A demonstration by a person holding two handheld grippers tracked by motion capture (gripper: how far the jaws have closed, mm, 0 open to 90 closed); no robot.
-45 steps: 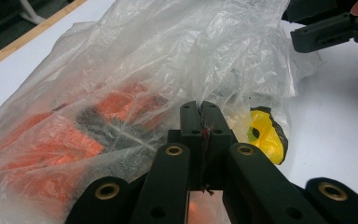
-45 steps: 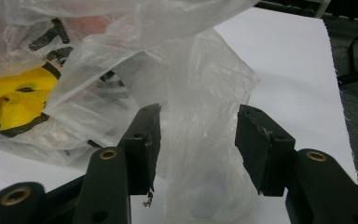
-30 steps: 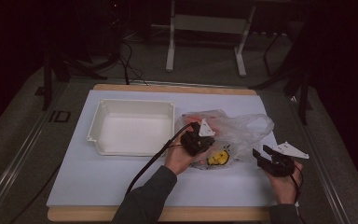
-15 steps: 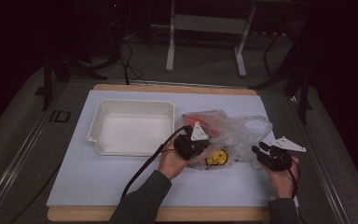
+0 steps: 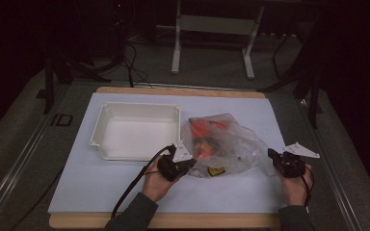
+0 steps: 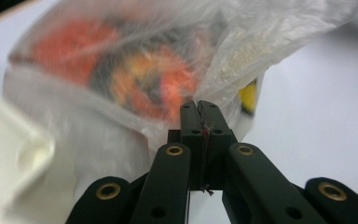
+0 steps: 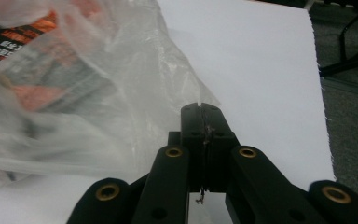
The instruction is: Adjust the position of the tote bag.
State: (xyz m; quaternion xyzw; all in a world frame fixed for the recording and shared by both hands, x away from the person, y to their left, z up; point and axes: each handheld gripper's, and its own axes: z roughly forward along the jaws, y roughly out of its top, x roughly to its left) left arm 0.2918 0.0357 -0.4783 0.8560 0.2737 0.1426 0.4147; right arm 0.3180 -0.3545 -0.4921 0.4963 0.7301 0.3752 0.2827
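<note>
A clear plastic bag (image 5: 231,139) with orange and black packets inside lies on the white sheet, to the right of a white tray (image 5: 107,120). My left gripper (image 5: 189,163) is at the bag's near left edge. In the left gripper view its jaws are together at the tips (image 6: 200,105), and the bag's film (image 6: 121,70) runs down into them. My right gripper (image 5: 271,153) is at the bag's right edge. Its jaws have just been closing and now meet (image 7: 200,108) on the thin edge of the film (image 7: 98,84).
The empty tray's corner (image 6: 9,154) shows blurred at the left of the left gripper view. The white sheet (image 5: 125,187) covers a wooden tabletop (image 5: 173,221). Metal stand legs (image 5: 176,48) and cables lie on the floor behind the table.
My left gripper has moved left and toward the near edge, from over the bag's middle to its near left edge. The right gripper's jaws have closed at the bag's right edge.
</note>
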